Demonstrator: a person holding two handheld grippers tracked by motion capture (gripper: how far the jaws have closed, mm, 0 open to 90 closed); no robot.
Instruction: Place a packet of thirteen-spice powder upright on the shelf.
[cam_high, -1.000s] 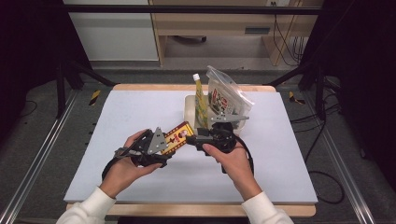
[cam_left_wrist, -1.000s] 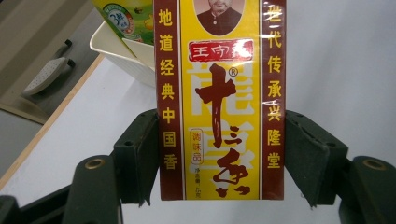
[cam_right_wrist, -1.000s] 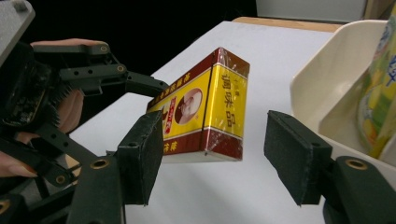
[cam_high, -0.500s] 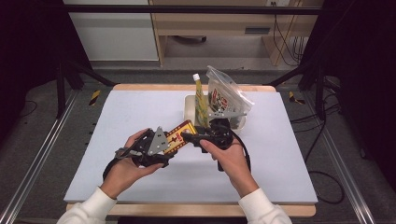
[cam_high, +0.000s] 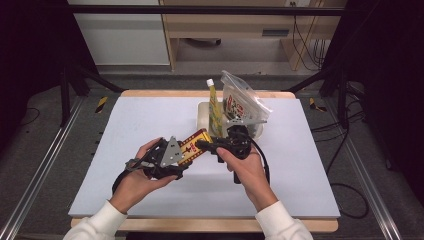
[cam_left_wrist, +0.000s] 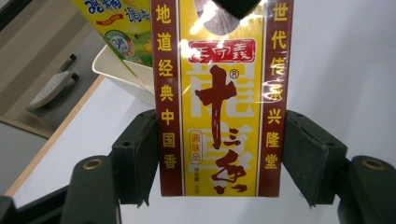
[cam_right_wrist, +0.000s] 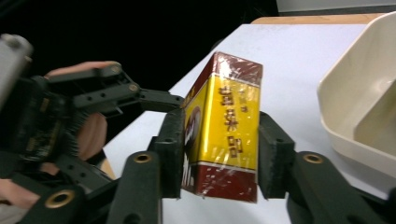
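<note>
A white table with a wooden edge stands on a grey floor. Behind it is a white cabinet beside a wooden shelf. Black cables hang at the right. Black frame legs and metal rails stand at both sides. The room's edges are dark.

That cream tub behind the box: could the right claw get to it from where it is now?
Probably yes. The cream tub sits just beyond the right claw with bare table between them. But its jaws have just been closing around the red and yellow box, also held by the left claw, so the box would come along.
</note>
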